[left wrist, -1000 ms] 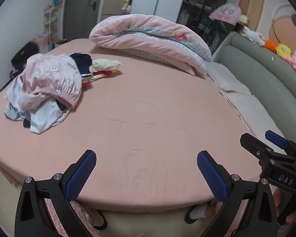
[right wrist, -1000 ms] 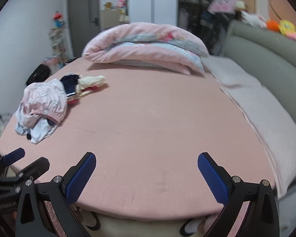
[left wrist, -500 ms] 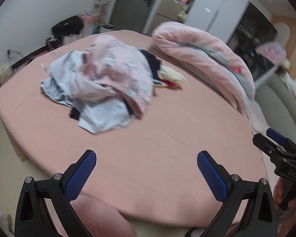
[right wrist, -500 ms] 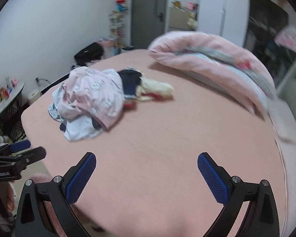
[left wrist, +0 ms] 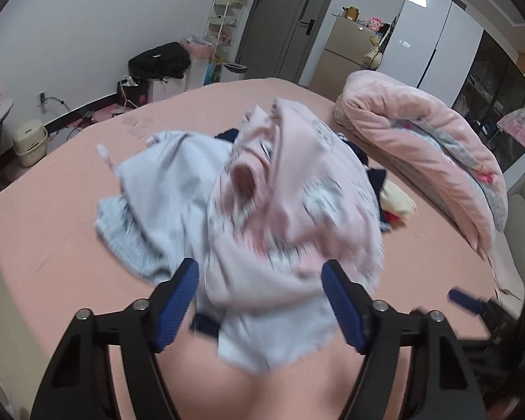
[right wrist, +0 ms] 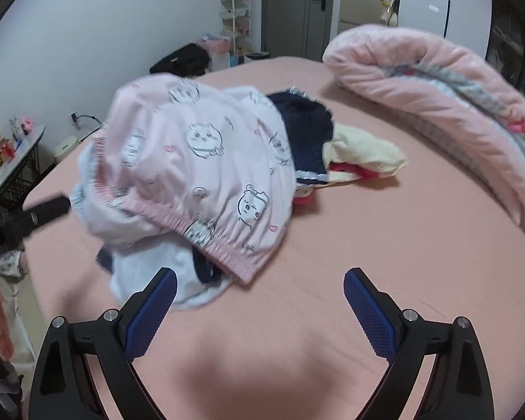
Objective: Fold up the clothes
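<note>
The heap of clothes [right wrist: 192, 182] sits on the pink bed [right wrist: 367, 262], toward ten o'clock from the right gripper [right wrist: 259, 311] and straight ahead at twelve o'clock of the left gripper [left wrist: 260, 301]. The step in hand looks like picking one garment out of the pile. To my eye the pink printed garment [right wrist: 206, 154] on top is the one to take: catch it by its gathered elastic hem, which faces the right gripper, and lift only that layer so the white piece [left wrist: 164, 203] and the navy garment [right wrist: 304, 129] underneath stay put. Nipping a thin edge rather than a thick bunch should stop several pieces coming up together.

The left gripper's jaws stand wide apart, straddling the near edge of the pile; cloth lies between the blue pads, but I cannot tell whether either pad touches it, as that view is blurred. The right gripper's jaws are likewise spread wide and hold nothing, its left pad just beside the white cloth's edge. The rolled pink quilt [right wrist: 437, 98] lies at two o'clock, well apart from the heap
</note>
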Tool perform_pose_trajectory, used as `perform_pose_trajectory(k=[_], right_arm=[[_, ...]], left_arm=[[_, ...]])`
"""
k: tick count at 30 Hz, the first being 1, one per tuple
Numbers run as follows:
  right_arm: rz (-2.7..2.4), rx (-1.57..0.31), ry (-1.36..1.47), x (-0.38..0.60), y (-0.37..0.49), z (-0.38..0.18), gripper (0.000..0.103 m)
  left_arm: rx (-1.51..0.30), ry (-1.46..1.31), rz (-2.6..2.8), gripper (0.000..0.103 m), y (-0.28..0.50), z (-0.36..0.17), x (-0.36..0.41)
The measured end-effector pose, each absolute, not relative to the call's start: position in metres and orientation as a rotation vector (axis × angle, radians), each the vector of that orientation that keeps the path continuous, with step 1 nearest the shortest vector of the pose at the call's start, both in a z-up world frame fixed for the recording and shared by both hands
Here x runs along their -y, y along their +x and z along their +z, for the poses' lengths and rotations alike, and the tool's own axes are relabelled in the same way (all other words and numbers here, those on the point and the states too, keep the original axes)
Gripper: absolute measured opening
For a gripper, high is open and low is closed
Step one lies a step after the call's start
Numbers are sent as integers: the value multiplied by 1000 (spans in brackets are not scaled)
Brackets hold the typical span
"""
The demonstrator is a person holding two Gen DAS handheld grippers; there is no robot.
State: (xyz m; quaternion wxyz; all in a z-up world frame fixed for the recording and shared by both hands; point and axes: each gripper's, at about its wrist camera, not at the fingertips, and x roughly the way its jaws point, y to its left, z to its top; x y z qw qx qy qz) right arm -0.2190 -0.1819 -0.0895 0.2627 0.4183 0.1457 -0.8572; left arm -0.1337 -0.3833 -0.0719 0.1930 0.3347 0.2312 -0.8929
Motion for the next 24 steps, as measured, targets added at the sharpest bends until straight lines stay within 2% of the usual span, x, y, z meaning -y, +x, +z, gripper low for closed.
perform_pose_trajectory(k=[6, 7, 8, 9, 10, 11, 12, 13, 15, 16, 24], right_arm=[[-2304, -441, 1194, 218, -252, -142, 95], [-2299, -435, 1211, 222, -257, -148, 95], [-2293, -426, 1230, 226, -262, -155, 95], [-2278, -402, 1259, 228, -268, -162, 95], [-2256, -361, 1298, 230, -273, -168, 88], [-2226, -312, 1333, 231, -278, -173, 69], [-2171, -243, 1353, 229, -281, -175, 56], [-2127, -187, 1368, 227, -283, -176, 35], [-2138, -173, 1341, 221, -281, -168, 22], [-2145, -166, 1316, 217, -279, -162, 18], [-2354, -146, 1106, 157, -258, -85, 15]], left_arm=[[-634, 948, -2524, 64, -174, -82, 409], [-627, 964, -2532, 57, -181, -84, 409], [-620, 979, -2541, 32, -187, -86, 409], [-602, 1004, -2531, 21, -194, -88, 409], [-572, 1020, -2518, 18, -198, -88, 406], [-545, 1022, -2522, 15, -199, -86, 403], [-525, 1019, -2535, 14, -199, -81, 399], [-509, 1009, -2550, 13, -196, -75, 395], [-471, 984, -2582, 12, -188, -64, 385], [-450, 975, -2596, 12, -183, -58, 380], [-431, 977, -2716, 11, -150, -27, 334]])
